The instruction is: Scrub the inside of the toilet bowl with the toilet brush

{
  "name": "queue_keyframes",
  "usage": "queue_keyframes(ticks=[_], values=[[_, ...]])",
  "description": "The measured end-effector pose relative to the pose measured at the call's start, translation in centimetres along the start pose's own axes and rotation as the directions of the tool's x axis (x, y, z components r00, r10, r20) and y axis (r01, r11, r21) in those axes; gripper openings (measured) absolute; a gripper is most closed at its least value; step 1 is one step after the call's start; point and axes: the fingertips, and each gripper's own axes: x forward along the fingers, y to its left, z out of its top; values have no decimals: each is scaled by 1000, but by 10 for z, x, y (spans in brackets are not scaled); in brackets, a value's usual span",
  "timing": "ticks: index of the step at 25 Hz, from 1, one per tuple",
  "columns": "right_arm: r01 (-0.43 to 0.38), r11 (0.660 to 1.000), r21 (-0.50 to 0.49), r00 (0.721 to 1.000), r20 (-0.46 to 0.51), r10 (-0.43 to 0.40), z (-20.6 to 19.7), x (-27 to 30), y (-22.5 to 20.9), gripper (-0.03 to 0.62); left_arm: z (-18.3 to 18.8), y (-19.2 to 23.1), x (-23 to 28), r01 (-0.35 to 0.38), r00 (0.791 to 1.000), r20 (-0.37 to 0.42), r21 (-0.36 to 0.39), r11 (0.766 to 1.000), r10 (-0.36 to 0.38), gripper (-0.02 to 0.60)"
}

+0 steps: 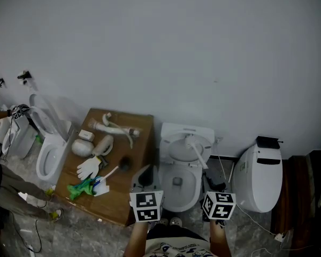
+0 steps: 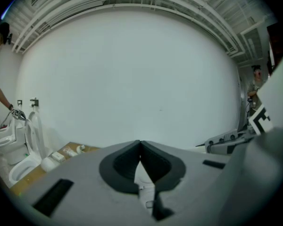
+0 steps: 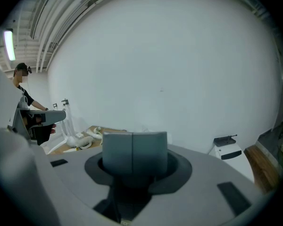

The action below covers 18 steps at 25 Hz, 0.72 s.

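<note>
A white toilet (image 1: pixel 177 189) stands open against the wall, straight below me. A white rod-like handle (image 1: pixel 197 153) lies slanted across the back of its bowl. A brush with a dark head (image 1: pixel 119 166) rests on the wooden board (image 1: pixel 136 130) to the toilet's left. My left gripper (image 1: pixel 145 178) hovers over the bowl's left edge, its jaws closed tip to tip (image 2: pixel 140 142) with nothing held. My right gripper (image 1: pixel 212 188) hangs at the bowl's right edge, pads pressed together (image 3: pixel 133 134) and empty.
The board also carries white gloves (image 1: pixel 88 167), a green item (image 1: pixel 81 188) and white fittings (image 1: pixel 115 126). A second toilet (image 1: pixel 49 157) stands at the left, a closed one (image 1: pixel 259 178) at the right. A person (image 3: pixel 22 86) works at the far left. Cables trail on the floor (image 1: pixel 257 226).
</note>
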Motion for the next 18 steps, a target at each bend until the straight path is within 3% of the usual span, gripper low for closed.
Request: queue_keyframes(ticks=[18], values=[[-4, 1000, 23, 1000, 1, 4, -1, -2, -2, 166, 3, 4, -4, -1, 1000, 0, 19, 1000, 1, 2]])
